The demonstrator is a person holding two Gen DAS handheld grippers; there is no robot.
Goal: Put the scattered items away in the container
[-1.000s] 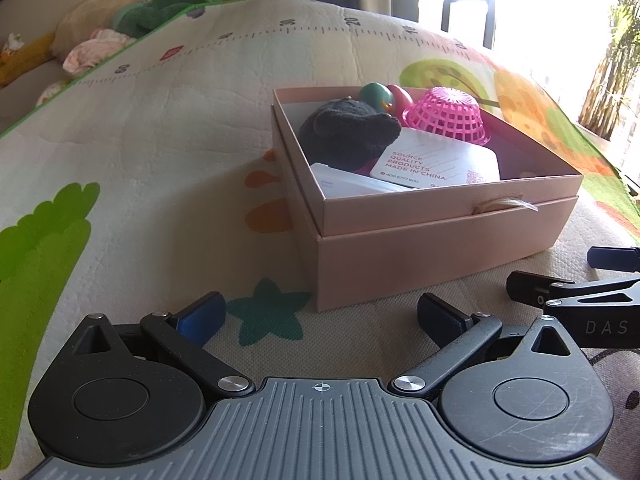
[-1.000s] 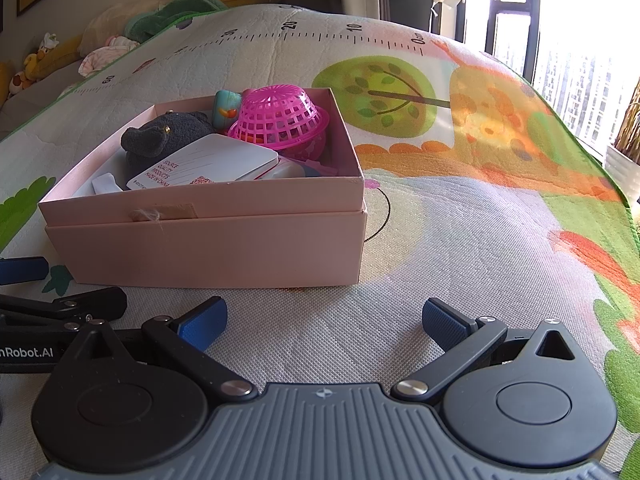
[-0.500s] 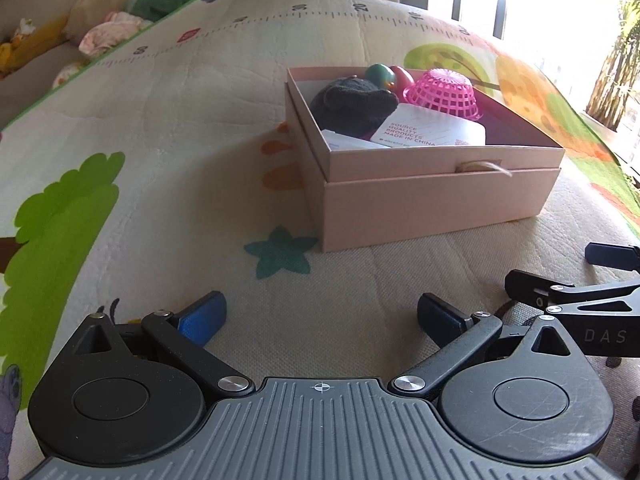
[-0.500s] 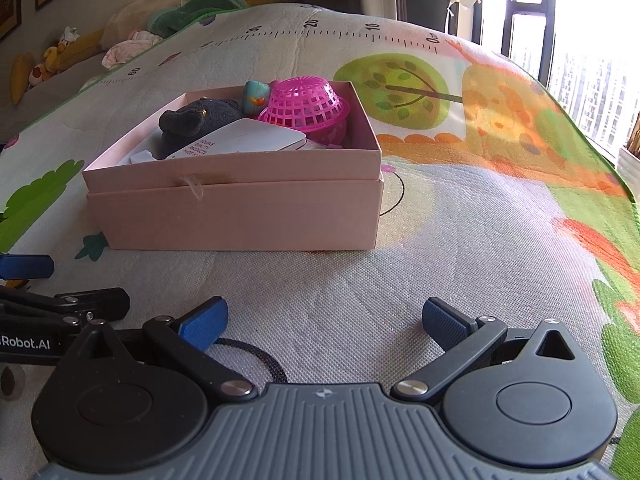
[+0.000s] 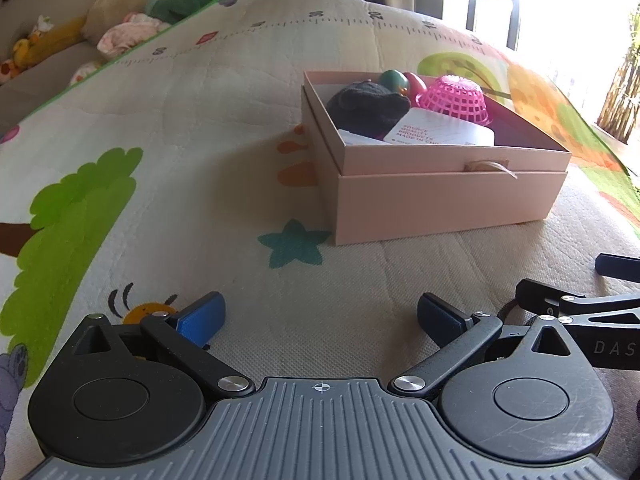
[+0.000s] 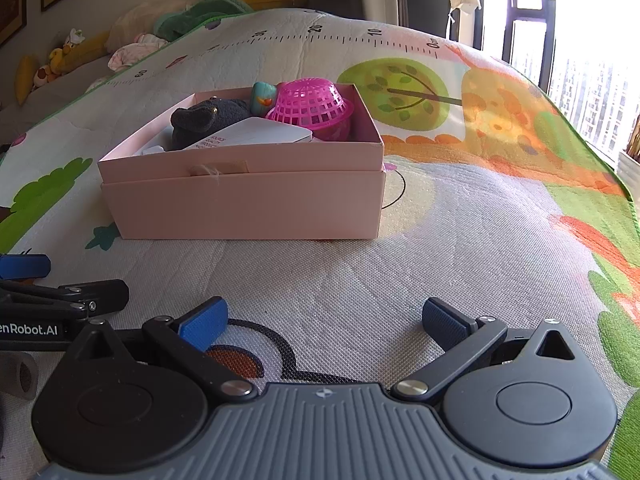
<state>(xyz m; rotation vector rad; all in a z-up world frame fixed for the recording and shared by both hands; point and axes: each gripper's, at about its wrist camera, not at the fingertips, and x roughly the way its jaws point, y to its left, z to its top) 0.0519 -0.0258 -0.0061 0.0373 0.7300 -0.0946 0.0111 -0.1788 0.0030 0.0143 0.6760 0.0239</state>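
A pink cardboard box (image 5: 444, 200) (image 6: 248, 208) sits on the play mat. Inside it lie a dark plush toy (image 5: 366, 106) (image 6: 204, 120), an upturned pink plastic basket (image 5: 454, 98) (image 6: 310, 102), a white card with red print (image 5: 440, 132) (image 6: 256, 136) and a teal toy (image 6: 263, 96). My left gripper (image 5: 320, 316) is open and empty, low over the mat, well short of the box. My right gripper (image 6: 324, 320) is open and empty too, beside the left one and just as far back from the box.
The printed play mat (image 5: 180, 140) stretches all around the box. Soft toys and cushions (image 5: 132, 24) lie past its far left edge. A bright window (image 6: 580, 60) is at the right. A small grey roll (image 6: 20, 376) lies at the lower left in the right wrist view.
Both grippers have drawn back from the box, which looks smaller and farther away. Both stay open; the box's contents have not shifted.
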